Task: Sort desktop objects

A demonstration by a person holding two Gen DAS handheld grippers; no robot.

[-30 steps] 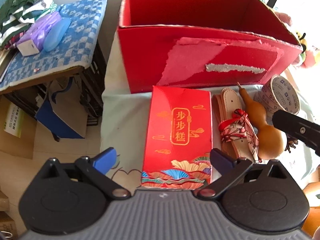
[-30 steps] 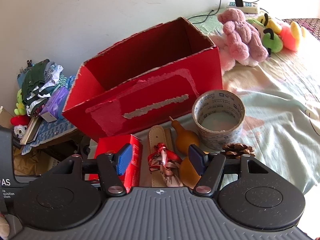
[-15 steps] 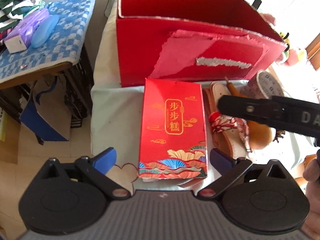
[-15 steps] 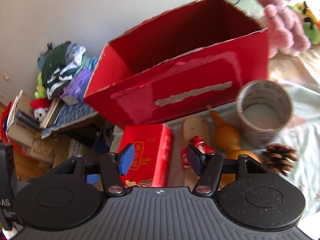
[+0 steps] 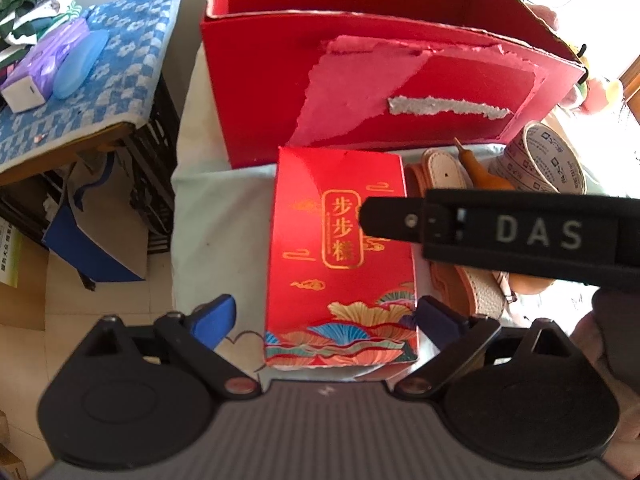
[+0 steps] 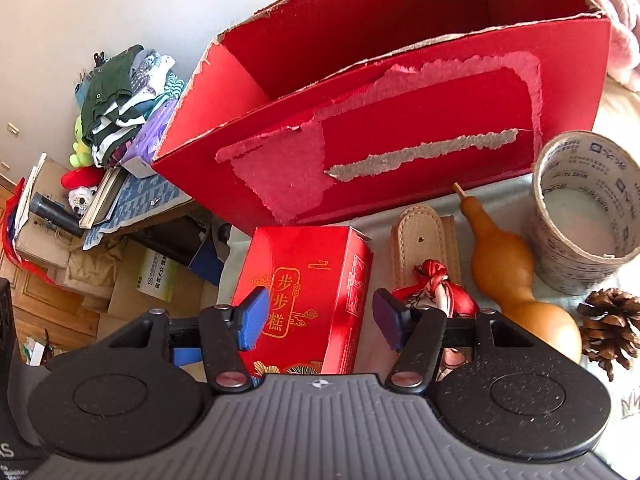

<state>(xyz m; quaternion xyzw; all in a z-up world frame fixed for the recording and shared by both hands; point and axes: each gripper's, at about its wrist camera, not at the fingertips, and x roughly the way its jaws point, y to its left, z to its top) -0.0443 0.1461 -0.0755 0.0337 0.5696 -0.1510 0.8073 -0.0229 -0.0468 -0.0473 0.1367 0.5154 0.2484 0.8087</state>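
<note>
A red gift box with gold characters (image 5: 340, 252) (image 6: 308, 292) lies flat on the pale cloth in front of a big open red carton (image 5: 380, 92) (image 6: 400, 128). My left gripper (image 5: 324, 320) is open, its fingers either side of the gift box's near end. My right gripper (image 6: 316, 316) is open and hovers over the same box; its black body (image 5: 500, 236) crosses the left wrist view. To the right lie a tan strap with a red ribbon (image 6: 428, 264), a brown gourd (image 6: 504, 264), a tape roll (image 6: 584, 208) and a pine cone (image 6: 612, 324).
A side table with a blue checked cloth (image 5: 100, 84) stands left, holding a purple tissue pack (image 5: 44, 68) and folded clothes (image 6: 124, 96). Cardboard boxes (image 6: 96, 276) sit on the floor. A pink plush toy (image 6: 612, 20) lies behind the carton.
My right gripper has swung left, from over the strap and gourd to over the red gift box. My left gripper has moved closer to the box's near end.
</note>
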